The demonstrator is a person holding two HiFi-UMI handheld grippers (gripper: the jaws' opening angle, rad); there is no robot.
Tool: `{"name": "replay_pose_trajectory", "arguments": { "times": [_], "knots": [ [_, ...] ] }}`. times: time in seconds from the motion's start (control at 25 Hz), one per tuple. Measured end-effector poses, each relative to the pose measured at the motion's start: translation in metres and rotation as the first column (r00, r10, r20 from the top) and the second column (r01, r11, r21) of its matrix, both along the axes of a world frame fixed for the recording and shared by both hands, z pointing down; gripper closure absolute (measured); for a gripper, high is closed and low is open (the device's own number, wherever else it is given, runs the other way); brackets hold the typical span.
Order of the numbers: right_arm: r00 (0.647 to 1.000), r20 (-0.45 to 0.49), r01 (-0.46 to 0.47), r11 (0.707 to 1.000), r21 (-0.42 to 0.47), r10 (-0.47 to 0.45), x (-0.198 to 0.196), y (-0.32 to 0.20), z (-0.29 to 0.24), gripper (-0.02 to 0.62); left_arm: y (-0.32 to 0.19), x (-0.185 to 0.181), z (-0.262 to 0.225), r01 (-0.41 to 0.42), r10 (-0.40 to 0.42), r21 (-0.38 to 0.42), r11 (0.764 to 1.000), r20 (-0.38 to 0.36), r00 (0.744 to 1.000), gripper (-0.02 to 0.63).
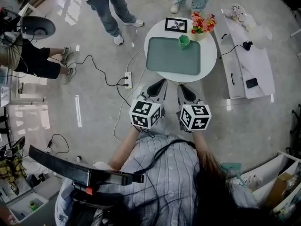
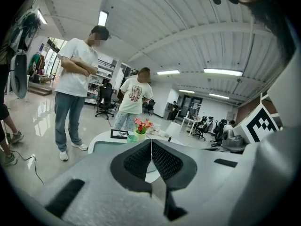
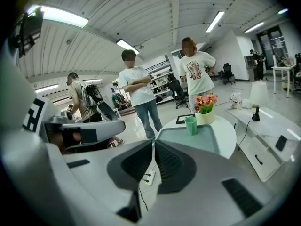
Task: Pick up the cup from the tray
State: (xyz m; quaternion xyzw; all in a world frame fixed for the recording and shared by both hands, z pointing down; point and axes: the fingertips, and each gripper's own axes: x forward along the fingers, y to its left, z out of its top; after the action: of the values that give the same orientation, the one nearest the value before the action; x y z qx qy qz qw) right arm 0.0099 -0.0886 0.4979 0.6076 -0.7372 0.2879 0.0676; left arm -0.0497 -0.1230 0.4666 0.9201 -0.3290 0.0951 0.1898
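A small green cup (image 1: 184,40) stands upright at the far right corner of a grey-green tray (image 1: 171,58) on a round white table (image 1: 209,55). Both grippers hover side by side short of the table's near edge, pointing at it. My left gripper (image 1: 161,82) is shut with nothing in it, and so is my right gripper (image 1: 182,87). The left gripper view shows its jaws (image 2: 151,145) pressed together, with the cup (image 2: 133,137) far beyond them. In the right gripper view the closed gripper (image 3: 154,145) sits well below and left of the cup (image 3: 190,125) and tray (image 3: 188,141).
A pot of flowers (image 1: 202,25) and a framed picture (image 1: 176,25) stand behind the tray. A power strip (image 1: 127,80) with cables lies on the floor left of the table. A long white bench (image 1: 249,65) runs at the right. People (image 1: 110,8) stand beyond the table.
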Motion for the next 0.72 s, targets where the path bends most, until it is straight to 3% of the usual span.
{"name": "replay_pose_trajectory", "arguments": {
  "times": [0.32, 0.72],
  "knots": [
    [0.999, 0.002, -0.033, 0.999, -0.021, 0.033, -0.005, -0.031, 0.007, 0.558, -0.038, -0.003, 0.009, -0.027, 0.026, -0.022, 0.999, -0.016, 1.0, 0.591],
    [0.996, 0.034, -0.079, 0.996, -0.048, 0.08, 0.014, -0.046, 0.016, 0.558, -0.048, 0.011, 0.022, -0.065, 0.065, -0.058, 0.996, -0.003, 0.998, 0.591]
  ]
}}
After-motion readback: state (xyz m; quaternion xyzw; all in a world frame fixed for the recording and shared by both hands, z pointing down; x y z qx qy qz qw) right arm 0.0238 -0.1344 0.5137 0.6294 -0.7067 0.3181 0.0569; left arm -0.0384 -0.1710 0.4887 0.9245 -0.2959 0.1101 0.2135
